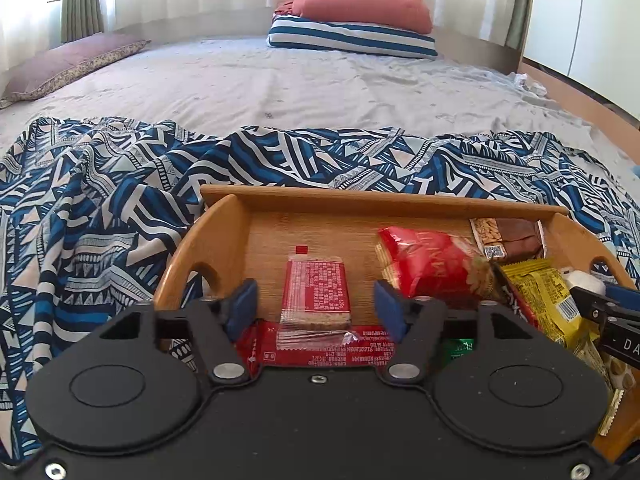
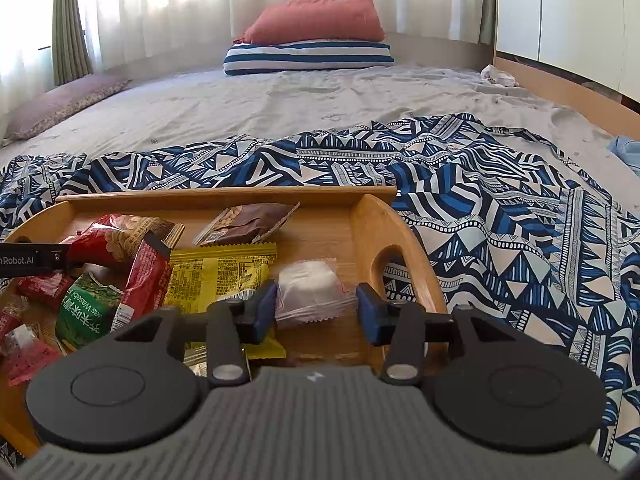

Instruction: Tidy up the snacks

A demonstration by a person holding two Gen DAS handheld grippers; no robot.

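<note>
A: Both grippers over the tray [image 1: 224, 220]. Left gripper [image 1: 316, 304] has jaws apart, pads clear of the red bar [image 1: 316, 294] lying between them, at 12 o'clock from its body.

B: Right gripper [image 2: 316, 312] is likewise spread; the white sachet [image 2: 310, 294] sits between the pads, possibly brushing the left one, hard to tell.

A: Step: snacks set down in the tray, release stage, I judge.

B: Rest of the pile, including the yellow pack [image 2: 218, 276], lies at 10 o'clock. Next move calls for lifting clear without dragging wrappers.
</note>
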